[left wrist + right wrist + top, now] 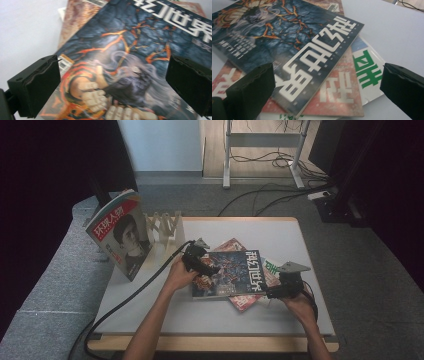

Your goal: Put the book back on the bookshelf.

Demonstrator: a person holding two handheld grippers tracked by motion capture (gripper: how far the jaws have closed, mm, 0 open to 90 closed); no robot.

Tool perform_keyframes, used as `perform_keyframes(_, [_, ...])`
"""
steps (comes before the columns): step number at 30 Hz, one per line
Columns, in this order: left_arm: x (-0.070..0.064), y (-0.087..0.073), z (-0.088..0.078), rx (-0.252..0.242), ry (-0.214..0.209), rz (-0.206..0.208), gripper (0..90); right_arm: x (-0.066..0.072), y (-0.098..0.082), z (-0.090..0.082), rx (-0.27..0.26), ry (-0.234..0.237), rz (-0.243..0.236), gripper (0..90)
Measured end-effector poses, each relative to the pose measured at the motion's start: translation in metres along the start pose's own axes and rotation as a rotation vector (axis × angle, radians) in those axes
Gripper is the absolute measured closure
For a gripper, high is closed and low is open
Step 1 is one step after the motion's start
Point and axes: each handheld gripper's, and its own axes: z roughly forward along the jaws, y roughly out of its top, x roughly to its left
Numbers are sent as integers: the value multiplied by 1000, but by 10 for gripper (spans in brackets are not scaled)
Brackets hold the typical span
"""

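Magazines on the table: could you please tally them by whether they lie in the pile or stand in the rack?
Lying in the pile: 3 (dark lava-cover magazine, red-cover magazine, green-lettered magazine)
Standing in the wooden rack: 1 (portrait-cover magazine)
Total: 4

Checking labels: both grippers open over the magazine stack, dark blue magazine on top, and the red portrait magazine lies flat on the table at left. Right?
One thing is off: the red portrait magazine isn't lying flat; the high view shows it standing upright, leaning in the wooden rack. The rest holds: left gripper and right gripper are open over the stack, with the dark blue magazine on top.
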Motion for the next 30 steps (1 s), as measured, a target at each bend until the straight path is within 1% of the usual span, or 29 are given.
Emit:
perform_keyframes(1, [2,1,2,20,5,3,0,2,-1,-1,2,1,-1,0])
perform_keyframes(2, [4,2,5,29,19,12,0,3,-3,-2,4,4,-2,0])
perform_keyframes(4, [8,4,9,44,22,22,0,5,-5,-2,10,6,-5,0])
perform_keyframes(7, [14,7,14,19,10,2,0,10,-8,-3,16,12,-8,0])
perform_keyframes(8, [17,8,15,24,5,-6,0,11,-9,-3,19,12,-7,0])
perform_keyframes(9, [20,9,18,43,20,2,0,12,-10,-3,20,15,-9,0])
perform_keyframes(10, [22,10,20,51,33,15,0,13,-10,-3,20,18,-7,0])
perform_keyframes(11, [23,10,21,50,32,16,0,14,-11,-3,20,19,-7,0])
perform_keyframes(12, [26,10,24,46,17,7,0,15,-11,-3,19,20,-6,0])
perform_keyframes(14, [29,10,28,38,9,0,0,17,-12,-2,18,23,-6,0])
perform_keyframes(16, [32,9,33,47,19,6,0,17,-14,1,24,24,-6,0])
perform_keyframes(20, [39,6,39,48,27,-13,0,18,-19,6,38,28,2,1])
perform_keyframes(21, [40,6,40,49,25,-15,0,18,-20,7,40,30,3,2])
perform_keyframes(23, [42,5,43,42,3,-32,0,19,-21,9,45,33,2,4])
perform_keyframes(26, [43,3,45,51,-44,-64,1,20,-22,13,56,36,-4,10])
perform_keyframes(28, [42,3,44,55,-39,-66,0,20,-24,16,67,36,-4,12])
perform_keyframes(30, [41,3,43,61,-41,-68,0,18,-24,17,57,33,1,24])
